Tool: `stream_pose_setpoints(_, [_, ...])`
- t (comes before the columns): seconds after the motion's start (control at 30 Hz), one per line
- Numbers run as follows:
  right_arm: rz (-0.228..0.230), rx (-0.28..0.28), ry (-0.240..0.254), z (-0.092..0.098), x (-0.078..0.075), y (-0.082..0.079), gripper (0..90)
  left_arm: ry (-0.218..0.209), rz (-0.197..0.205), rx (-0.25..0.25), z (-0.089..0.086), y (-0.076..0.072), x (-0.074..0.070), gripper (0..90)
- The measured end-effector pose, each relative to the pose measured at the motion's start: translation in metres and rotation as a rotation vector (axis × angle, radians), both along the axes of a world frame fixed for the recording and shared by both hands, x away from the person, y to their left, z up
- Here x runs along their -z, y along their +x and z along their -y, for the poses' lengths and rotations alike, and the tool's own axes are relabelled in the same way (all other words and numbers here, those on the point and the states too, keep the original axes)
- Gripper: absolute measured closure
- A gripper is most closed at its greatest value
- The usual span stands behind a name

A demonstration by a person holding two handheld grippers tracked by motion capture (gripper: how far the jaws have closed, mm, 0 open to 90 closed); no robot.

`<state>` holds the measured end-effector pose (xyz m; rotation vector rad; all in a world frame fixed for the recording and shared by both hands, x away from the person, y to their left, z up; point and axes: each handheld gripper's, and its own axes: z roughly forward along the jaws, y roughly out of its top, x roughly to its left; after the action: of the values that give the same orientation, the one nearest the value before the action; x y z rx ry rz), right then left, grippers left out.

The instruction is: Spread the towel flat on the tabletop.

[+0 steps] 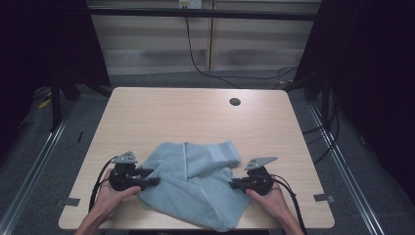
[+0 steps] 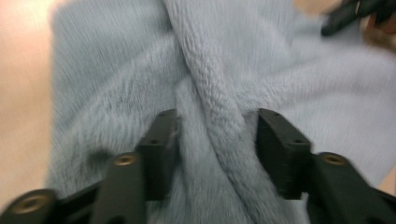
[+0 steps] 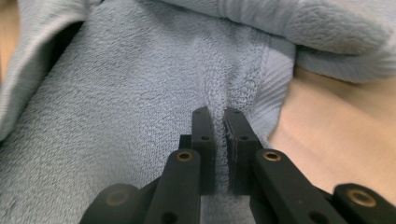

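**Towel gripped at one side, other side pending**

The towel (image 1: 195,186) lay crumpled at the lower centre of the surface (image 1: 195,112). The right tool (image 3: 218,116) was pinching a fold of its edge, jaws nearly together. The left tool (image 2: 212,135) stood spread around a thick ridge of cloth, pads not pressing. Judged step: taking hold to fold. Next, the left should close before any lift.

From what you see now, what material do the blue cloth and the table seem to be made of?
The towel looks like soft terry cotton: looped, fuzzy pile with a flat woven border band, matte light blue. The table seems to be laminate or veneer board with a pale wood grain and a smooth, slightly shiny finish; solid wood cannot be ruled out.
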<state>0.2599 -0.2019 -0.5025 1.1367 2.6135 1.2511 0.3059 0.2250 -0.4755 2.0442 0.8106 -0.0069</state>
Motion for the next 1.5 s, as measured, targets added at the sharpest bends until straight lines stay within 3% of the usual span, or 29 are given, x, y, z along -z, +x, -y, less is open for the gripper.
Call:
stream_pose_setpoints(0.13, [0.005, -0.008, 0.021, 0.000, -0.001, -0.004, 84.4, -0.020, 0.002, -0.002, 0.013, 0.016, -0.009, 33.2])
stream_pose_setpoints(0.2, [0.004, -0.004, 0.031, 0.001, -0.001, -0.003, 84.4, -0.019, 0.013, 0.007, 0.025, 0.026, -0.012, 33.7])
stream_pose_setpoints(0.23, [0.000, -0.001, 0.048, 0.002, -0.002, 0.000, 82.9, -0.027, 0.000, 0.005, 0.036, 0.036, -0.012, 31.5])
stream_pose_setpoints(0.3, [0.015, 0.005, 0.060, 0.004, -0.006, 0.001, 73.2, -0.009, 0.021, 0.003, 0.046, 0.042, -0.013, 31.7])
stream_pose_setpoints(0.4, [0.046, 0.030, 0.087, 0.004, -0.013, 0.006, 58.8, 0.000, 0.008, 0.017, 0.054, 0.048, -0.010, 31.1])
stream_pose_setpoints(0.43, [0.046, 0.030, 0.087, 0.004, -0.013, 0.006, 58.8, 0.030, 0.018, 0.030, 0.061, 0.050, -0.008, 31.1])
stream_pose_setpoints(0.47, [0.074, 0.049, 0.065, -0.001, -0.016, 0.014, 52.4, 0.024, -0.019, 0.020, 0.069, 0.055, -0.001, 29.8])
stream_pose_setpoints(0.5, [0.070, 0.055, 0.071, -0.003, -0.015, 0.018, 51.3, 0.024, -0.019, 0.020, 0.069, 0.055, -0.001, 27.8])
stream_pose_setpoints(0.53, [0.059, 0.052, 0.076, -0.006, -0.012, 0.023, 50.2, 0.054, -0.040, 0.022, 0.073, 0.058, 0.003, 24.4])
stream_pose_setpoints(0.57, [0.060, 0.061, 0.057, -0.009, -0.008, 0.028, 48.2, 0.101, -0.036, 0.006, 0.080, 0.058, 0.011, 19.4])
stream_pose_setpoints(0.6, [0.059, 0.064, 0.048, -0.012, -0.005, 0.031, 47.3, 0.106, -0.045, 0.014, 0.083, 0.058, 0.015, 18.9])
stream_pose_setpoints(0.67, [0.045, 0.085, 0.044, -0.015, 0.001, 0.039, 46.5, 0.117, -0.025, 0.018, 0.085, 0.054, 0.015, 25.2])
stream_pose_setpoints(0.73, [0.051, 0.079, 0.030, -0.018, 0.004, 0.042, 46.3, 0.106, -0.014, 0.072, 0.085, 0.051, 0.011, 53.1])
stream_pose_setpoints(0.77, [0.067, 0.074, 0.021, -0.019, 0.004, 0.042, 46.1, 0.106, -0.014, 0.072, 0.085, 0.051, 0.011, 62.2])
stream_pose_setpoints(0.83, [0.083, 0.067, 0.000, -0.021, 0.004, 0.040, 46.4, 0.082, 0.006, 0.056, 0.083, 0.049, 0.009, 68.0])
stream_pose_setpoints(0.87, [0.098, 0.067, -0.014, -0.022, 0.004, 0.038, 47.0, 0.069, 0.019, 0.041, 0.081, 0.048, 0.009, 69.0])
stream_pose_setpoints(0.9, [0.108, 0.069, -0.023, -0.023, 0.004, 0.037, 52.1, 0.069, 0.019, 0.041, 0.081, 0.048, 0.009, 70.0])
stream_pose_setpoints(0.93, [0.130, 0.084, -0.048, -0.024, 0.004, 0.036, 61.3, 0.024, 0.040, -0.009, 0.074, 0.049, 0.006, 71.1])
stream_pose_setpoints(0.97, [0.145, 0.081, -0.063, -0.024, 0.004, 0.035, 65.7, 0.024, 0.040, -0.009, 0.074, 0.049, 0.006, 71.5])
stream_pose_setpoints(1.03, [0.150, 0.089, -0.081, -0.023, 0.003, 0.035, 76.3, 0.006, 0.075, -0.031, 0.068, 0.048, -0.003, 72.8])
stream_pose_setpoints(1.1, [0.124, 0.085, -0.060, -0.020, 0.003, 0.035, 85.3, -0.008, 0.076, -0.035, 0.064, 0.048, -0.006, 73.1])
stream_pose_setpoints(1.17, [0.105, 0.090, -0.036, -0.016, 0.004, 0.036, 87.7, -0.048, 0.097, -0.065, 0.054, 0.048, -0.015, 73.1])
stream_pose_setpoints(1.23, [0.105, 0.099, -0.027, -0.015, 0.002, 0.036, 88.1, -0.050, 0.109, -0.078, 0.050, 0.048, -0.018, 73.1])
stream_pose_setpoints(1.3, [0.126, 0.126, 0.041, -0.005, -0.009, 0.035, 88.6, -0.068, 0.122, -0.105, 0.041, 0.047, -0.023, 73.1])
stream_pose_setpoints(1.33, [0.144, 0.134, 0.056, 0.000, -0.015, 0.035, 88.7, -0.100, 0.132, -0.128, 0.031, 0.046, -0.030, 73.2])
stream_pose_setpoints(1.5, [0.190, 0.198, 0.065, 0.025, -0.037, 0.030, 88.8, -0.131, 0.164, -0.192, 0.011, 0.046, -0.044, 73.2])
